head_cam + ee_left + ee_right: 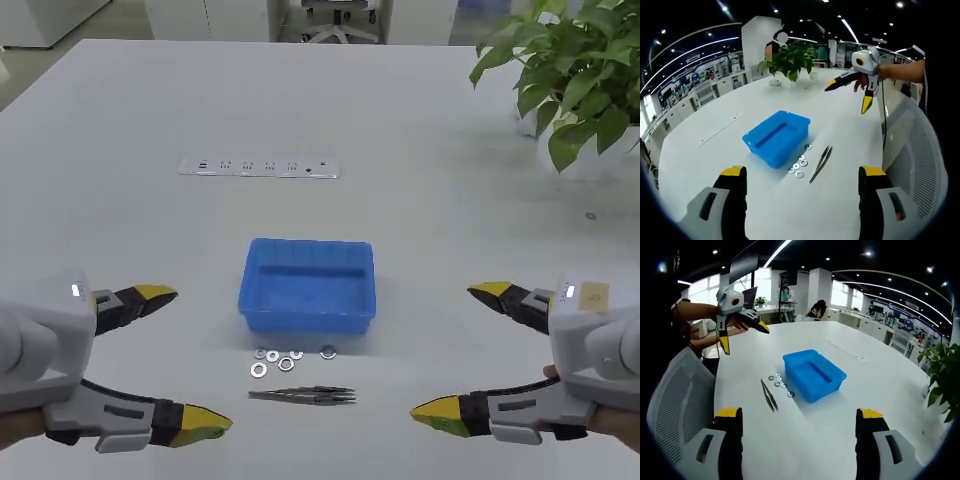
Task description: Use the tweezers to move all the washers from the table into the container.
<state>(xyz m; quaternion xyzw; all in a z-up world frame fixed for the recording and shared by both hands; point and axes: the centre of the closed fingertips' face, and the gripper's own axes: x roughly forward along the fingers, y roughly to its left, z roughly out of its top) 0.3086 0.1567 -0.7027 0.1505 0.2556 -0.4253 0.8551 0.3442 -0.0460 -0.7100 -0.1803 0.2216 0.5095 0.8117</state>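
Note:
A blue container (307, 321) stands mid-table with nothing visible inside. Several metal washers (285, 358) lie loose just in front of it, and steel tweezers (303, 396) lie flat a little nearer me. My left gripper (190, 356) hovers open at the lower left, and my right gripper (452, 351) hovers open at the lower right. Both are well apart from the tweezers and hold nothing. The left gripper view has the container (765, 150), washers (800, 165) and tweezers (821, 163) ahead of its wide jaws. The right gripper view shows the container (822, 387), washers (779, 382) and tweezers (770, 395).
A white power strip (260, 167) lies flat on the table beyond the container. A potted plant (575, 80) stands at the far right corner. A grey mesh chair (910, 150) sits at the table's near edge. The white tabletop (120, 200) is bare elsewhere.

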